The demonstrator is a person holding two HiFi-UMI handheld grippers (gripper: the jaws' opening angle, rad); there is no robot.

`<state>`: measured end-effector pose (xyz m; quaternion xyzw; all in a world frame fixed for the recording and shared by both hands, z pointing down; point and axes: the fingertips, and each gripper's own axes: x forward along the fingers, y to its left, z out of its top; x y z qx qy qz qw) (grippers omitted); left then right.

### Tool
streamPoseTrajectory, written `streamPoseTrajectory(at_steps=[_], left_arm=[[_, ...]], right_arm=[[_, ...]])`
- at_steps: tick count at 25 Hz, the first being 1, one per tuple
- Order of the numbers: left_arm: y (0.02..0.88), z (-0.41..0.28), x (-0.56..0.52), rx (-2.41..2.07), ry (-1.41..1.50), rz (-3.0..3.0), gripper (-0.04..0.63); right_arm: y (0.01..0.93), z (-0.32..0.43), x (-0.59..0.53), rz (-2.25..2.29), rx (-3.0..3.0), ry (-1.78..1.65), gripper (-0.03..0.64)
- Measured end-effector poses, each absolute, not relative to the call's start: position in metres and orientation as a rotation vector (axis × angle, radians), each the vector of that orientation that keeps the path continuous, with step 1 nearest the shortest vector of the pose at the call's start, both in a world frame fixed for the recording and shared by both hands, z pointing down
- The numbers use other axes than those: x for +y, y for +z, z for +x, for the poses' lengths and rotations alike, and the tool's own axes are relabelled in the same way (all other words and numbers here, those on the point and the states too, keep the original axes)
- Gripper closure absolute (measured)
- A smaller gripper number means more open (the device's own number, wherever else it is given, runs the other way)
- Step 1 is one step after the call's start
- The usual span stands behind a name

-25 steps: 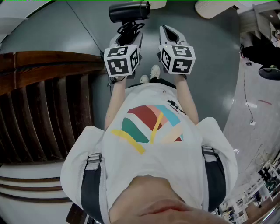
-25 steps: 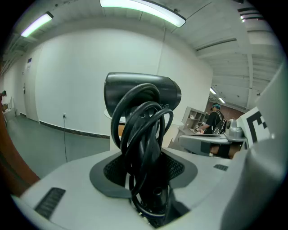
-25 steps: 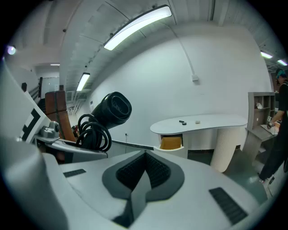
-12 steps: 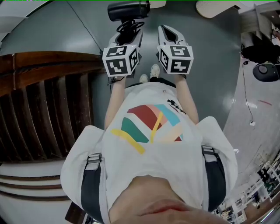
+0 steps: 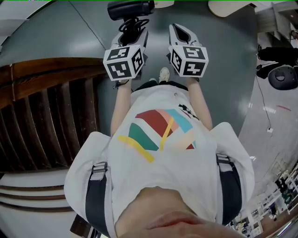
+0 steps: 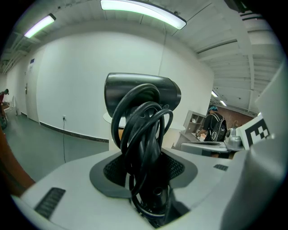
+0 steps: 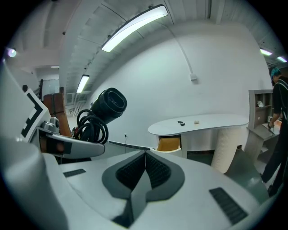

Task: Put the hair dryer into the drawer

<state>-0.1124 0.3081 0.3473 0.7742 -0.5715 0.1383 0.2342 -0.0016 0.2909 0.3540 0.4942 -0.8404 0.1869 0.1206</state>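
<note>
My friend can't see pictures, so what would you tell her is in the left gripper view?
The left gripper is clamped on a black hair dryer, held upright with its black cord coiled around the handle between the jaws. Behind it are a white wall and a long ceiling light.

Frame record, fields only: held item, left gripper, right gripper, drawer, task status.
held item: black hair dryer, cord coiled round its handle
left gripper: shut on the hair dryer's handle and cord
right gripper: shut, nothing between the jaws
drawer: appears pulled out, under the white table, far ahead of both grippers
task status: hair dryer held in the air, not yet in the drawer
</note>
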Motion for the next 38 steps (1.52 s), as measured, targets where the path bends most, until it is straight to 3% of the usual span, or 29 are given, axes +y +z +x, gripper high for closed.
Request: streamPoseTrajectory(at_steps=[21, 38], left_arm=[[0.332, -0.099, 0.261, -1.633, 0.256, 2.149, 0.397], [0.361, -0.127, 0.198, -1.590, 0.270, 2.104, 0.397]], right_arm=[[0.344, 0.044, 0.253, 1.501, -2.473, 0.450, 0.606], [0.374, 0.008, 0.191, 1.451, -2.426, 0.473, 0.606]])
